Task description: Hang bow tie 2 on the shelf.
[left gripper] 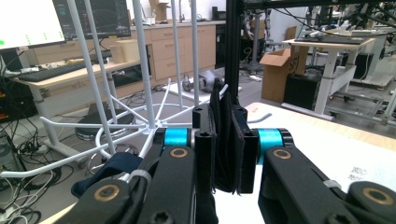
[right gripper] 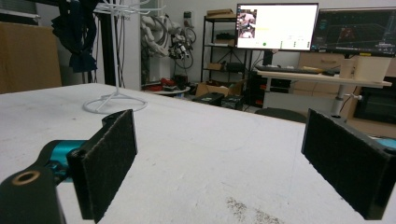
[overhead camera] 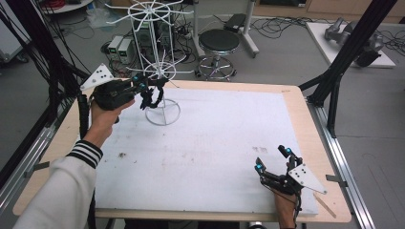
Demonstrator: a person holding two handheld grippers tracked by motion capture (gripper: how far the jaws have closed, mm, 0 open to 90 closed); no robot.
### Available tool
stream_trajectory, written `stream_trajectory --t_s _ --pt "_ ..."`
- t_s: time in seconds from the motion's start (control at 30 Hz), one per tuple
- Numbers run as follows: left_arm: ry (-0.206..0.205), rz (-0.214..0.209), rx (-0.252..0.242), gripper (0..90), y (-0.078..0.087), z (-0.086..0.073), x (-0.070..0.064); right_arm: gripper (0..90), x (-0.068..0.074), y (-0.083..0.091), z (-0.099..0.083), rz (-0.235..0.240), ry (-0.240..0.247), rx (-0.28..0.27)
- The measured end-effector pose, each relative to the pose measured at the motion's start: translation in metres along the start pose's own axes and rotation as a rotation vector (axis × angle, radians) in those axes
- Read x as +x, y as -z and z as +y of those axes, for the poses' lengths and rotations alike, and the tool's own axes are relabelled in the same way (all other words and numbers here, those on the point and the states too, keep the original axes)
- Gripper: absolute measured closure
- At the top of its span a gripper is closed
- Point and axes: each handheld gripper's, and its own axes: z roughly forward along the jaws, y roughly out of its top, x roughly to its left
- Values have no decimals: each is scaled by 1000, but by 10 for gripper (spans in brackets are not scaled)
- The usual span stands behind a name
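Observation:
A white wire rack [overhead camera: 162, 113] with spoked tiers stands on the white mat at the back left. My left gripper [overhead camera: 143, 88] is held up against its lower tier of spokes. It is shut on a dark, limp strap-like item [overhead camera: 152, 98] that hangs down beside the pole. In the left gripper view the item [left gripper: 225, 140] is pinched flat between the jaws of the left gripper [left gripper: 224, 119], with the rack's spokes [left gripper: 140, 128] just behind. My right gripper [overhead camera: 272, 160] rests low at the front right, open and empty [right gripper: 224, 154].
The white mat [overhead camera: 205, 148] covers most of the wooden table [overhead camera: 305, 124]. A round stool [overhead camera: 218, 43] and floor cables lie beyond the far edge. A black frame post [overhead camera: 344, 57] rises at the right. The rack's base ring [right gripper: 114, 103] stands far off in the right gripper view.

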Motion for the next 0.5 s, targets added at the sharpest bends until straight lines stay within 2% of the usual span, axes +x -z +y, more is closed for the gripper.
stream_trajectory --t_s 0.5 --pt "6 12 33 811 0 -5 -1 97 1 1 -1 -2 -6 5"
